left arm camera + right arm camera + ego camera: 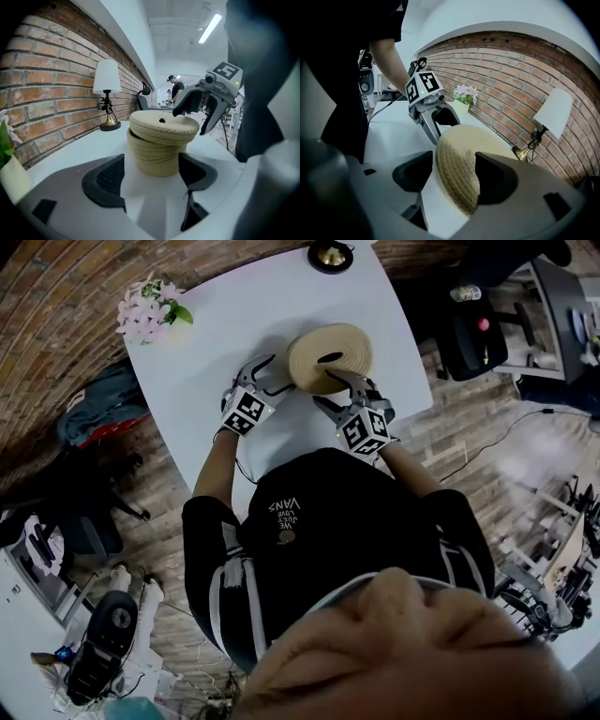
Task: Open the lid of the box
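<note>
A round woven box stands on the white table [234, 310], and its lid [328, 354], with a small hole in the middle, sits askew on top. In the left gripper view the box body [152, 157] stands between the wide jaws of my left gripper [152, 174]; the lid [164, 126] is shifted right, leaving a dark gap at its left. The rim of the lid [459, 173] lies between the spread jaws of my right gripper [454, 180], with a gap at the left pad. Both grippers [274, 374] [330, 390] flank the box's near side.
A brass lamp [330, 254] with a white shade [107, 79] stands at the table's far edge by the brick wall. Pink flowers in a pot [150, 307] sit at the far left corner. Chairs and cables crowd the floor around the table.
</note>
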Demonstrator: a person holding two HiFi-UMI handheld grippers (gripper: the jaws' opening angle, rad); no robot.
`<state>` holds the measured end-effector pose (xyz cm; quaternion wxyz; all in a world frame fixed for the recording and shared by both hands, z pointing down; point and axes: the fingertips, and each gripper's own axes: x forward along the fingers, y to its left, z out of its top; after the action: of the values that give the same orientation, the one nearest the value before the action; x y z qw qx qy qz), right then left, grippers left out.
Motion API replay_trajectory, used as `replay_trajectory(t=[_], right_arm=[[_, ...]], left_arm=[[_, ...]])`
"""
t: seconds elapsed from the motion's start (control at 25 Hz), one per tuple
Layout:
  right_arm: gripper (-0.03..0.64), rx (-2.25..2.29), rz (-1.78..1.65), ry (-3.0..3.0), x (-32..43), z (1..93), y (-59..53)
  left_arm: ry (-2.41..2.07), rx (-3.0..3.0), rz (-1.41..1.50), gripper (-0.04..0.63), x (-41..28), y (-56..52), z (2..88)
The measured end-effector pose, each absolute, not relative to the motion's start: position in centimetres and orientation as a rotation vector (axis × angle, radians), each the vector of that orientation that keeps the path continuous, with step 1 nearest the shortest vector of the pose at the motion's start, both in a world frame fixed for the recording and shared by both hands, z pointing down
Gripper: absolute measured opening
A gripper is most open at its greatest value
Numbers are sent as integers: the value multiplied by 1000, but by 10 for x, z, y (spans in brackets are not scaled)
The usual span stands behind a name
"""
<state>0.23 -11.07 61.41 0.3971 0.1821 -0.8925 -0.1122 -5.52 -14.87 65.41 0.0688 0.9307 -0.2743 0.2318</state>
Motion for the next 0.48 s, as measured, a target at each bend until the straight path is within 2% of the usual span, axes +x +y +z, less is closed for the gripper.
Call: replay_trajectory(t=[0.48], right_arm=[[249, 463, -292, -2185, 5, 629, -116]], left_arm=[[-734, 2840, 701, 348, -38, -150, 673]])
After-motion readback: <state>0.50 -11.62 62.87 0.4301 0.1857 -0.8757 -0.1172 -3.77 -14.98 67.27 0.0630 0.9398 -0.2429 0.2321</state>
